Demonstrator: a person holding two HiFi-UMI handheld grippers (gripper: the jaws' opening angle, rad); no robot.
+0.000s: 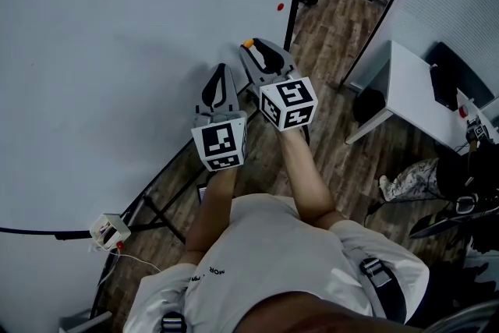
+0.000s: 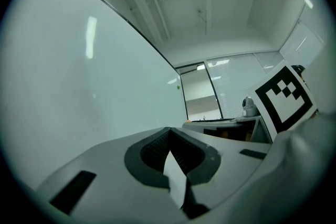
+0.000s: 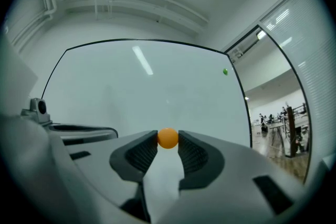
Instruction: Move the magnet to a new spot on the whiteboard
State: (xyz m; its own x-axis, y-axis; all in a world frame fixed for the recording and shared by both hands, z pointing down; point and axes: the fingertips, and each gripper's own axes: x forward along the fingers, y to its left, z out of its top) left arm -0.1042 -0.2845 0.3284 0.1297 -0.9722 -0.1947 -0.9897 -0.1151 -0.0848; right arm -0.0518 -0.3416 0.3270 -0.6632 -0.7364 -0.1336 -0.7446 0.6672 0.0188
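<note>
1. The whiteboard [image 1: 117,51] fills the left and far part of the head view. Its black-framed right edge runs down beside a wooden floor [image 1: 327,35].
2. The right gripper [image 1: 251,47] reaches toward the board's right part. Its jaws are closed on a small orange magnet [image 3: 168,138], pinched at the very tips with a pad on each side.
3. In the right gripper view the magnet sits in front of the board's bare white face. Whether it touches the board cannot be told.
4. The left gripper [image 2: 169,129] holds nothing. Its jaws are together, with the tips meeting at the far end.
5. In the head view the left gripper lies just left of the right one and a little nearer to the person. It also points at the board.
6. Each gripper's marker cube faces the head camera, the left cube [image 1: 221,143] nearer and the right cube [image 1: 288,103] farther.
7. A small round dot [image 1: 281,7] sits on the board near its right edge, far beyond the held magnet. It looks red in the head view and green in both gripper views.
8. A white desk [image 1: 405,82] stands on the floor to the right, well apart from the board.
9. A small white box [image 1: 109,230] with a cable hangs at the board's near left frame.
</note>
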